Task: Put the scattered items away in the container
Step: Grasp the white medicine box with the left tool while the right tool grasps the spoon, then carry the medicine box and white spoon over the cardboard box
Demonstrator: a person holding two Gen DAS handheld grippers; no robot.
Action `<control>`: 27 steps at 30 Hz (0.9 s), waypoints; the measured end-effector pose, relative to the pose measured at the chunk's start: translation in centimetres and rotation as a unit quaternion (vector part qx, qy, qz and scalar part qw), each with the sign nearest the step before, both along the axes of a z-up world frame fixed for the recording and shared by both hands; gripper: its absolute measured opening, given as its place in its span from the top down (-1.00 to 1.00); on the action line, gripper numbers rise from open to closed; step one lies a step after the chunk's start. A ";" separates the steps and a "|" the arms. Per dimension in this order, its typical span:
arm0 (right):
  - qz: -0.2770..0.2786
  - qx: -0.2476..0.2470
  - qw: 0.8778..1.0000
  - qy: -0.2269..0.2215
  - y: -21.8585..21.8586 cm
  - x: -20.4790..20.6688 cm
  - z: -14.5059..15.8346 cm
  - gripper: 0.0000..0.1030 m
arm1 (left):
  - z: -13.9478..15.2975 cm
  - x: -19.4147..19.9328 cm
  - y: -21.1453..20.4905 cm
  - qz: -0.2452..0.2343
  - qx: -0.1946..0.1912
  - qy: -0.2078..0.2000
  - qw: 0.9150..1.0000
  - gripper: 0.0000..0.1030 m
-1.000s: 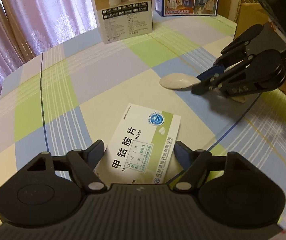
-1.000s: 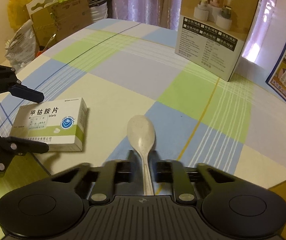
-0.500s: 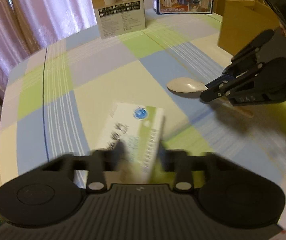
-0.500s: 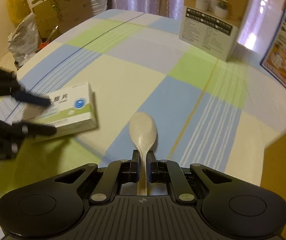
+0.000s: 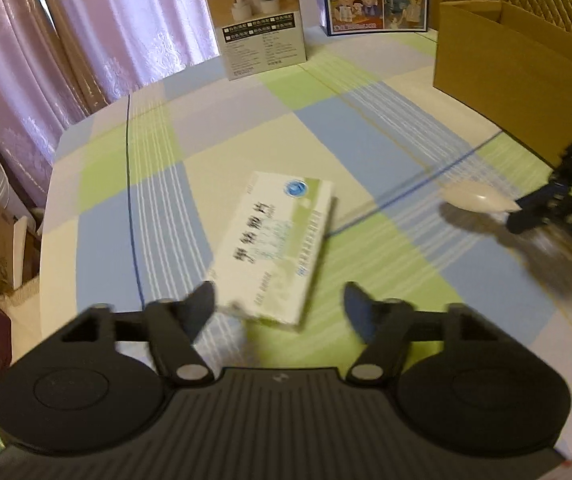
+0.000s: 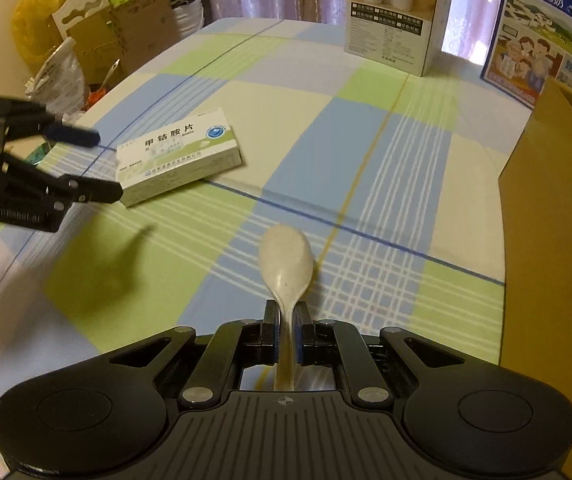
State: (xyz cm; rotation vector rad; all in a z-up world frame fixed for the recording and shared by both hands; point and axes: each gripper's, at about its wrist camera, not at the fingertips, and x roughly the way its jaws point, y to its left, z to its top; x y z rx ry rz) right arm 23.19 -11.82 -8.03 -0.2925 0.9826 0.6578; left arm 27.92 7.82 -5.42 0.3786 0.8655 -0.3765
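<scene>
Spoon (image 6: 286,260) first: the right tongs (image 6: 286,338) are clamped tight on its handle, bowl pointing forward, carried clear above the checked cloth of the bench (image 6: 366,140). The cardboard box (image 6: 546,240), which I take to be the container, stands just to the right of it, its brown wall rising higher than the spoon. To finish this step well, lift the spoon above that rim before swinging right, keep the grip firm until the bowl is over the opening, then let go low inside so it does not bounce out.

The medicine box (image 5: 277,248) lies flat on the bench, left of the spoon. The left tongs (image 5: 279,304) are opening, their tips either side of its near end; in the right wrist view the nearer tip appears to touch the carton's corner, but the pads are not pressing it. For a sound pick, I would centre the carton's narrow width between the pads and square the tongs to its long sides before closing, since a corner grip on a light carton could twist it.
</scene>
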 end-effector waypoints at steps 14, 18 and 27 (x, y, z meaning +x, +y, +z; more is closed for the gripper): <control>-0.009 0.014 1.000 -0.021 2.2 3.7 -1.7 0.92 | -3.4 5.9 -1.8 -0.069 0.031 0.038 0.996 -0.56; -0.013 0.019 1.000 -0.016 1.8 3.4 -1.7 0.92 | -3.5 5.6 -2.4 -0.057 0.033 0.055 0.996 -0.31; -0.047 0.036 0.998 0.013 -2.2 -1.2 -0.2 0.92 | -1.9 -3.8 -5.5 -0.011 -0.011 0.083 0.996 -0.30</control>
